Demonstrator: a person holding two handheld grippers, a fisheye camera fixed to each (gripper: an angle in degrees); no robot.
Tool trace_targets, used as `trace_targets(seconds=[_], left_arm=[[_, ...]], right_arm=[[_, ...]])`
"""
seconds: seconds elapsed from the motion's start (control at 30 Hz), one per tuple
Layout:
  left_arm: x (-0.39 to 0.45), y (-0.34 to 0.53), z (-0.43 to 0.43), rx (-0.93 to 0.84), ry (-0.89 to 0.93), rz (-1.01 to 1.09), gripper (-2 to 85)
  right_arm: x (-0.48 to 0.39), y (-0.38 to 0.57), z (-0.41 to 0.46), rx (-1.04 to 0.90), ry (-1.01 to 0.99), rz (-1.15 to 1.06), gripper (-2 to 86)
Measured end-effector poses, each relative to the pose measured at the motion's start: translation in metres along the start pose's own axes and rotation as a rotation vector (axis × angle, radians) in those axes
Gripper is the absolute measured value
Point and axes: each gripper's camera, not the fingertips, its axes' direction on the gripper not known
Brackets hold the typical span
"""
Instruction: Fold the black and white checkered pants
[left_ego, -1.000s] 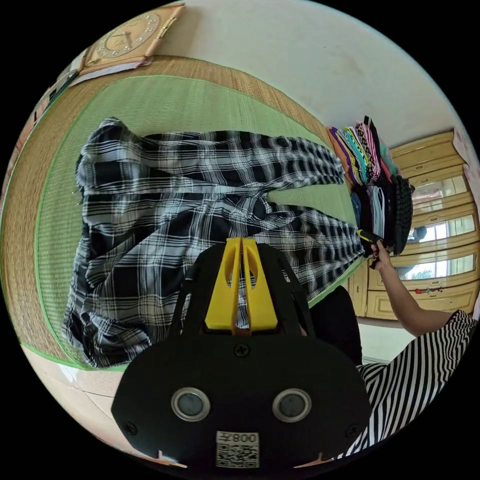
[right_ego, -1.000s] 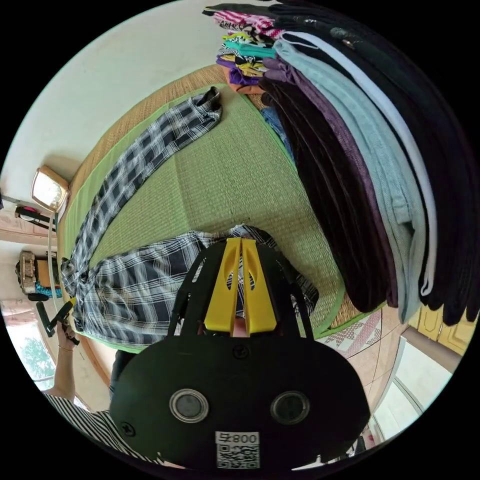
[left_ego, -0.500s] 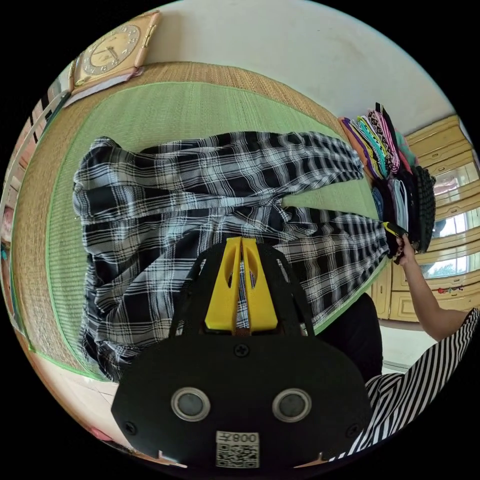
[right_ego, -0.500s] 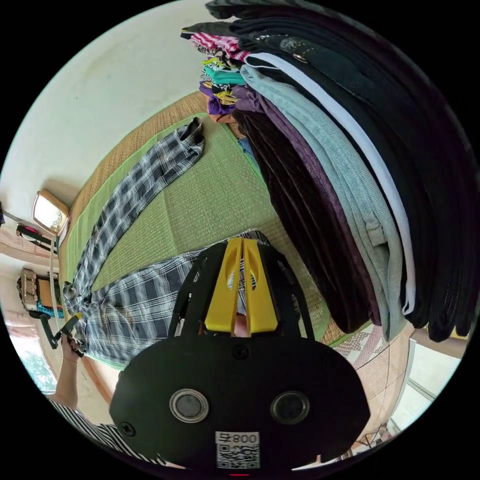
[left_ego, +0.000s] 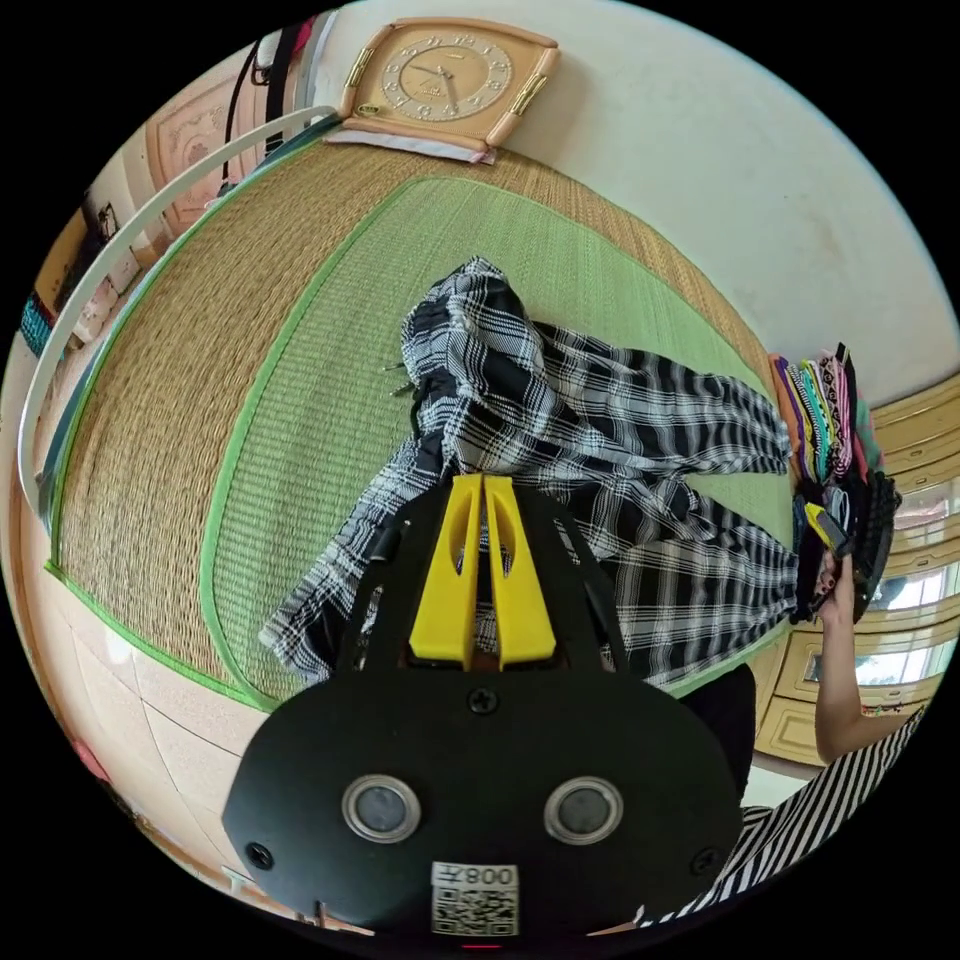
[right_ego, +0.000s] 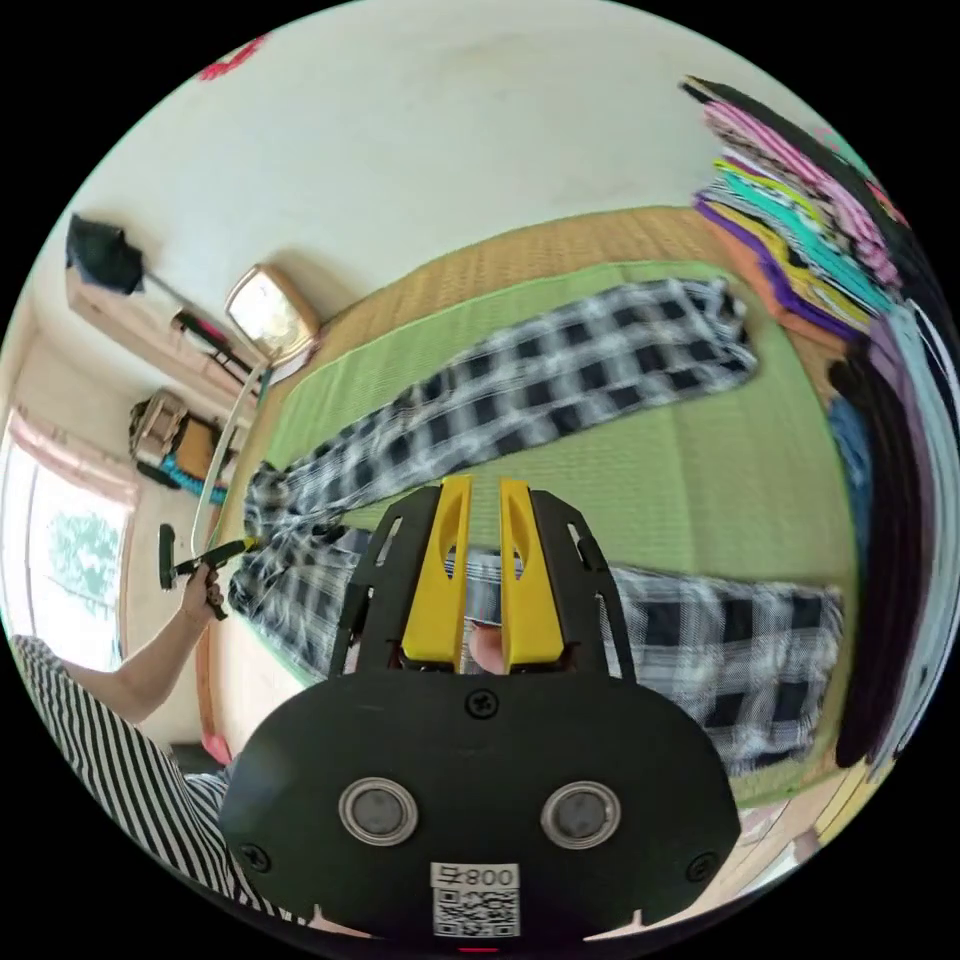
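Checkered pants (left_ego: 600, 450) lie on the green mat (left_ego: 300, 330), waist bunched. Left hand-held gripper (left_ego: 483, 500) is clamped on the waist. Right hand-held gripper (right_ego: 484, 500) is parted, holding nothing.

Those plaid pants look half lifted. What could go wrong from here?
The left gripper is shut on the pants at the bunched waist, so lifting may drag the legs crooked over the mat. The right gripper is open above the near leg, so that leg lies free and might crease. The clothes stack stands right beside the leg ends; a wide swing could topple it.
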Motion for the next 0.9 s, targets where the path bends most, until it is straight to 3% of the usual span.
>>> trace_targets(seconds=[0.13,0.27,0.57,0.9], left_arm=[[-0.021,0.025,-0.015,0.089,-0.002,-0.027,5.2],[-0.052,0.057,-0.005,0.037,-0.015,-0.104,7.6],[-0.091,0.101,-0.005,0.151,0.054,-0.217,7.8],[-0.144,0.142,0.004,0.23,0.194,-0.448,7.9]], right_arm=[[-0.121,-0.06,0.087,-0.13,-0.15,-0.287,7.7],[-0.237,-0.109,0.171,-0.286,-0.284,-0.471,9.2],[-0.453,-0.159,0.276,-0.419,-0.205,-0.836,10.4],[-0.528,-0.168,0.374,-0.694,-0.048,-0.943,10.7]])
